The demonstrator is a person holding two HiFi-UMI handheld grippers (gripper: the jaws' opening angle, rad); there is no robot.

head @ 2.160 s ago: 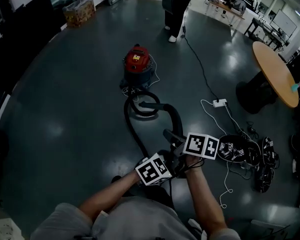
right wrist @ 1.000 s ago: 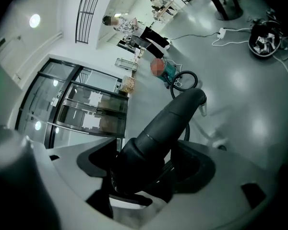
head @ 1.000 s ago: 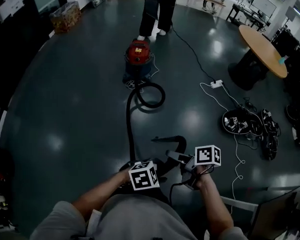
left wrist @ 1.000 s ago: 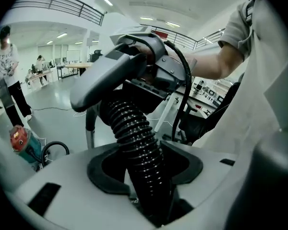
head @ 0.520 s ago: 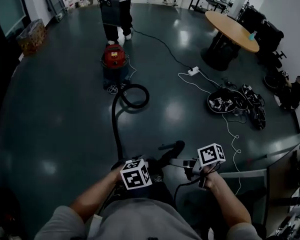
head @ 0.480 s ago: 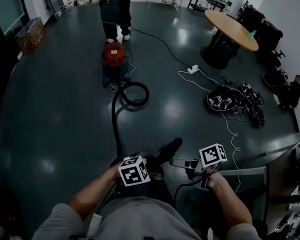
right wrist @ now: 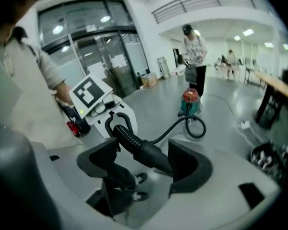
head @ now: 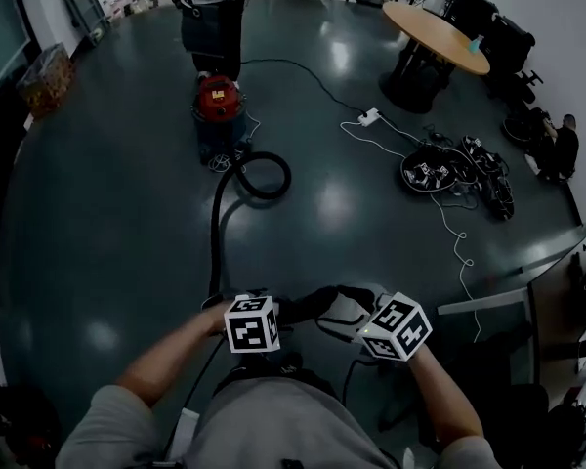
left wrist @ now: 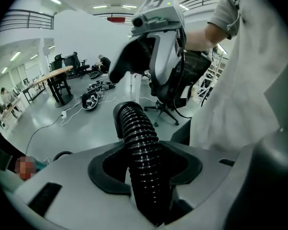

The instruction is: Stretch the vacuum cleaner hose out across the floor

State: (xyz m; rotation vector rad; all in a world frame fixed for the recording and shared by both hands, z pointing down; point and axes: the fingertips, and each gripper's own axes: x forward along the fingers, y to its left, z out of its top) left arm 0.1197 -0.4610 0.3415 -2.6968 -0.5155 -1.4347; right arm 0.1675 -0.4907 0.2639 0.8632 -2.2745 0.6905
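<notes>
Left gripper (left wrist: 146, 163) has the hose (left wrist: 137, 128) right in its jaws: black, ribbed, ring after ring, running straight up through the gap with the dark pads closed on its sides. Over to the right gripper (right wrist: 144, 155): here the ribbing gives way to a smooth, tapering black cuff (right wrist: 153, 158). It lies slantwise across the wide-set jaws, brushing the left pad up top with its tip jammed against the right pad, so it is pinched crosswise.

From the head view, both marker cubes sit close together at the near edge. From there the hose heads away across the glossy dark floor (head: 107, 213) in a long, nearly straight line. It then curls into one round loop (head: 259, 175) just before the vacuum (head: 220, 106), a squat drum with a red lid. A person (head: 210, 8) stands right behind it, far side. Far right there is a round wooden desk (head: 435, 37) on a dark base. Nearer lies a white power strip (head: 369, 117), its thin white cable (head: 457, 237) snaking along the floor.
</notes>
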